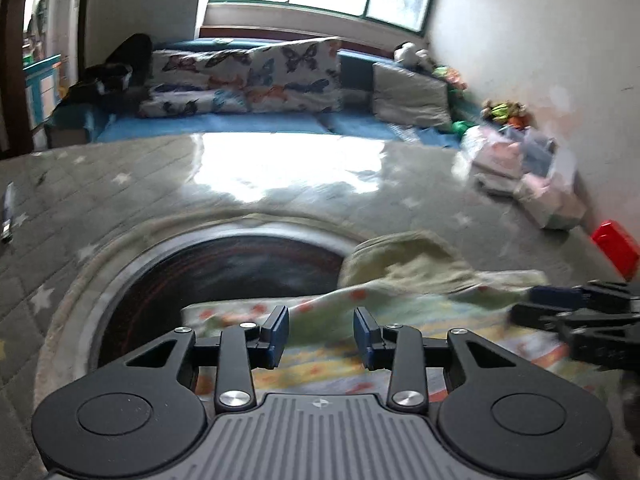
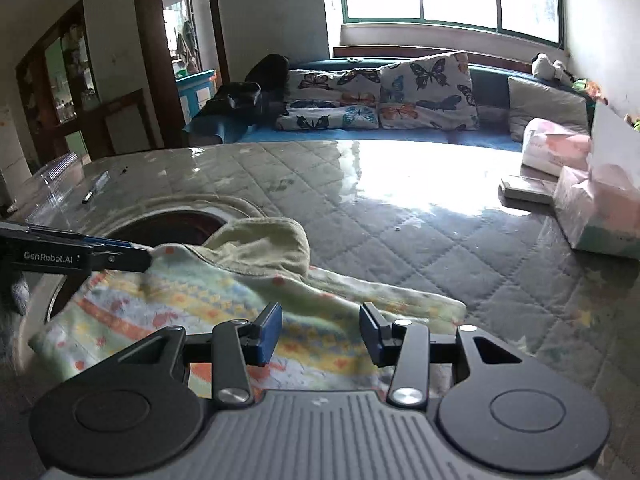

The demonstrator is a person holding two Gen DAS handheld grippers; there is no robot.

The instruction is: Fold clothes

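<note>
A small pale garment (image 2: 224, 300) with coloured stripes, orange prints and a plain green hood (image 2: 264, 246) lies on the quilted grey table cover. It also shows in the left wrist view (image 1: 400, 312). My left gripper (image 1: 320, 334) is open, its blue pads hovering over the garment's left part. My right gripper (image 2: 318, 334) is open above the garment's near edge. The left gripper's fingers (image 2: 100, 258) reach the garment's far left edge in the right wrist view. The right gripper (image 1: 560, 312) shows at the right edge in the left wrist view.
A round dark opening with a metal rim (image 1: 224, 272) is set in the table under the garment's left side. Pink and white packs (image 2: 580, 184) stand at the right. A red box (image 1: 614, 248) and a pen (image 2: 94, 192) lie on the table. A sofa with butterfly cushions (image 2: 380, 92) is behind.
</note>
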